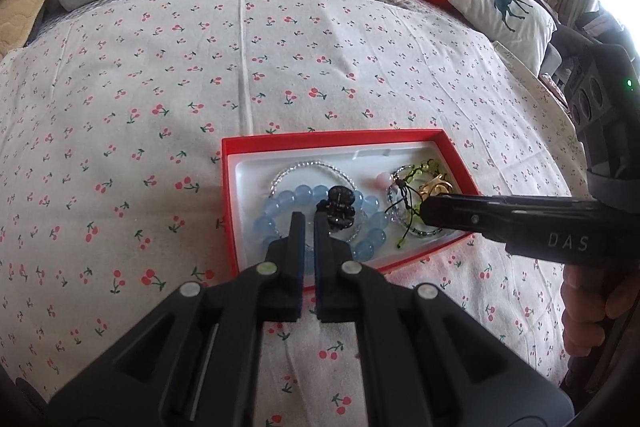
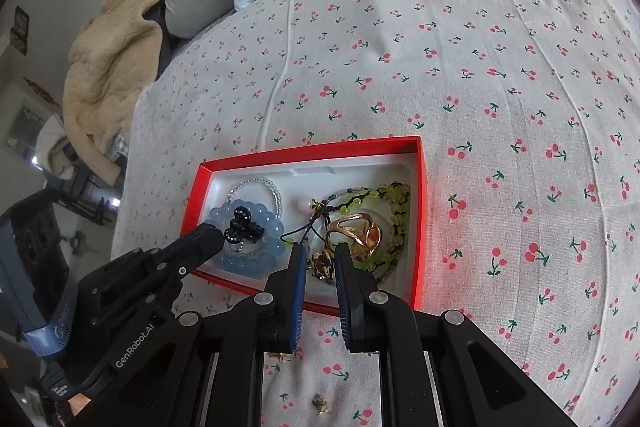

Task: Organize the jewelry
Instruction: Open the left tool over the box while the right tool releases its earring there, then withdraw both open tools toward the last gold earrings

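Glossy translucent blue beads [image 1: 280,215] are gleaming just ahead of the left jaws; a polished gold metal clip [image 2: 358,233] is shining beyond the right jaws, inside a smooth red cardboard box [image 2: 420,211] on matt cloth bedsheet [image 2: 500,87].

R claw [image 2: 320,259] open over gold ring [image 2: 354,233] (in red box [image 2: 420,223]).

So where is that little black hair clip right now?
The black hair clip lies in the left half of the red box, on top of the blue bead bracelet, just beyond the left gripper.
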Demonstrator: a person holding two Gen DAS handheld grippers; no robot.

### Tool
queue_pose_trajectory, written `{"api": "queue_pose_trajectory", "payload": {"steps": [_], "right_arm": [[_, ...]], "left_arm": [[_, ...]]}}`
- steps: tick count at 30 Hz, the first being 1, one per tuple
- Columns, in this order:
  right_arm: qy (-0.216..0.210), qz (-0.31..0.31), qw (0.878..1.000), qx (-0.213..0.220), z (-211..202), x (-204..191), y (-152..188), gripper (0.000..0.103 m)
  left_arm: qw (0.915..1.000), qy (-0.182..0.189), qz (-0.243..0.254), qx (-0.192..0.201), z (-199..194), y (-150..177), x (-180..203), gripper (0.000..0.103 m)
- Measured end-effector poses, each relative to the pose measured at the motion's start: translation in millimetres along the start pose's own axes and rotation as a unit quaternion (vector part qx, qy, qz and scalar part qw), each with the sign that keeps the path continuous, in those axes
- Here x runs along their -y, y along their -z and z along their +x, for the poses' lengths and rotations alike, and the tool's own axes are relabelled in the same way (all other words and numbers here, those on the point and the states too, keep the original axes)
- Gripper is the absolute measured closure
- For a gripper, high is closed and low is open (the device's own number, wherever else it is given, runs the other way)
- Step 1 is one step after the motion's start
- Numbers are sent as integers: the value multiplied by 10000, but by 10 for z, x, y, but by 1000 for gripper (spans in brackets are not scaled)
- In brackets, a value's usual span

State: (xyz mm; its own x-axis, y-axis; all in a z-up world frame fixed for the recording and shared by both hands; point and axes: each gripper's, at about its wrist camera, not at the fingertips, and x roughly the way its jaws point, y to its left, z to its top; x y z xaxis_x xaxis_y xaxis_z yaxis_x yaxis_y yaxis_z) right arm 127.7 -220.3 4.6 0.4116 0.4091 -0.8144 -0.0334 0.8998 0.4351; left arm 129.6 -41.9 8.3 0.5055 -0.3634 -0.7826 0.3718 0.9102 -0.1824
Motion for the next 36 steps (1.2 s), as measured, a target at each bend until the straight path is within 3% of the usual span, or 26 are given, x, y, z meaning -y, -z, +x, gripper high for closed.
{"api": "queue_pose_trajectory", "payload": {"steps": [2, 6, 9, 11, 12, 14, 19, 28, 36], "right_arm": [[41, -29, 10000, 25, -5, -14, -15, 87], [28, -155, 9998, 102, -86, -56, -29, 84], [66, -274, 9995, 152, -172, -91, 8, 81], [71, -302, 9994, 178, -232, -90, 49, 73], [94, -310, 9993, 187, -261, -86, 74, 69], [122, -328, 9991, 246, -334, -71, 142, 42], [334, -527, 9977, 250, -429, -54, 361, 41], [790, -624, 9949, 74, -295, -9, 824, 35], [971, -1200, 9879, -158, -76, -167, 1229, 35]], "left_arm": [[10000, 23, -17, 3, -21, -4, 4, 97], [10000, -3, 20, 51, -109, 12, 23, 76], [10000, 41, 12, 81, -222, 53, 36, 68], [9999, 10, -12, 114, -305, 107, 35, 56], [9999, -2, -27, 127, -341, 141, 31, 45], [9999, -86, -57, 112, -399, 228, 16, 38], [9989, -379, -206, -209, -431, 481, -70, 21], [9948, -731, -153, -694, -375, 980, -189, 15], [9940, -788, 160, -739, -369, 1223, -207, 15]]}}
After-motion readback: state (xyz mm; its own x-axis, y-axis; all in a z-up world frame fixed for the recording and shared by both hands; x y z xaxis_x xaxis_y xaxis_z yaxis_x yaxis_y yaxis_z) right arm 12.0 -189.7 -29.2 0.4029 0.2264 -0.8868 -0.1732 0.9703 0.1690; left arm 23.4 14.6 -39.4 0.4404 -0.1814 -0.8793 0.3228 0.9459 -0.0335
